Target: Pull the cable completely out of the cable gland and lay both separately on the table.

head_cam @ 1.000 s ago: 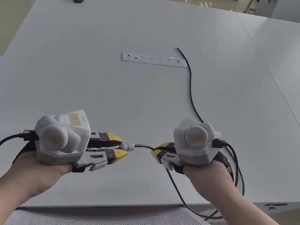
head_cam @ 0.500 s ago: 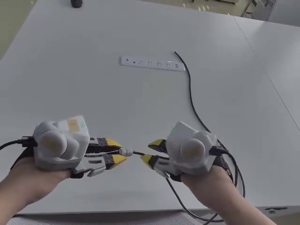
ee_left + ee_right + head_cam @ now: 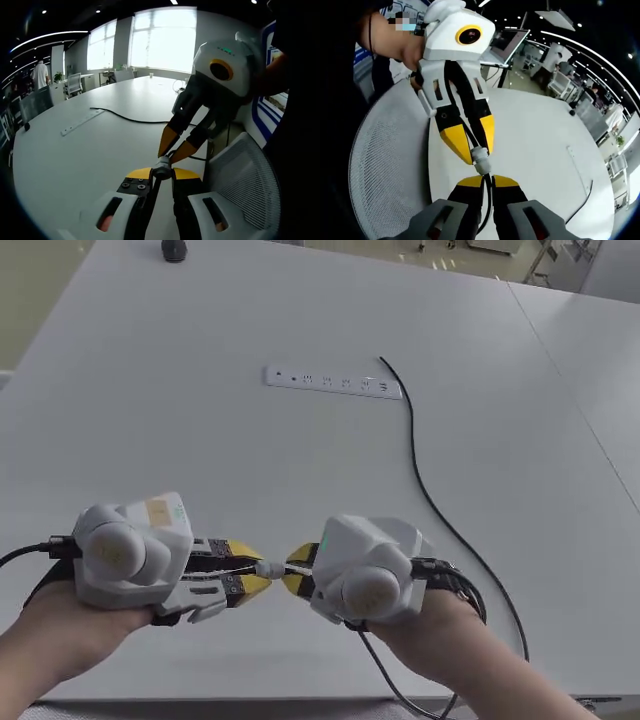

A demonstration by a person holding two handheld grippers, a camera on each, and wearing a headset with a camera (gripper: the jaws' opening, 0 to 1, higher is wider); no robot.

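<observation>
The cable gland (image 3: 268,568), a small white fitting, is held up between the two grippers over the table (image 3: 200,420). It sits well to the near side of the power strip (image 3: 333,382), roughly in line with the strip's left end, so nothing lies on the table yet. The left gripper (image 3: 256,571) is clenched on the gland. In the right gripper view its yellow tips pinch the white body from both sides, which anchors the fitting so it cannot follow a pull. The right gripper (image 3: 293,569) meets it nose to nose. In its own view the black cable (image 3: 489,197) runs out of the gland and down between its jaws, which sit tight against it, so I judge it is grasping the cable just beside the gland. Holding that close makes sense: a limp cable gripped far off would only bend, while a short hold sends the force along the bore. The cable is not yet out, so the step in hand is the pull itself, with the grippers drawing apart in one straight line. The cable could slip through the right jaws, or jam in the gland if the pull goes off-axis. The black cord (image 3: 425,490) trailing from the power strip's right end lies well clear.
</observation>
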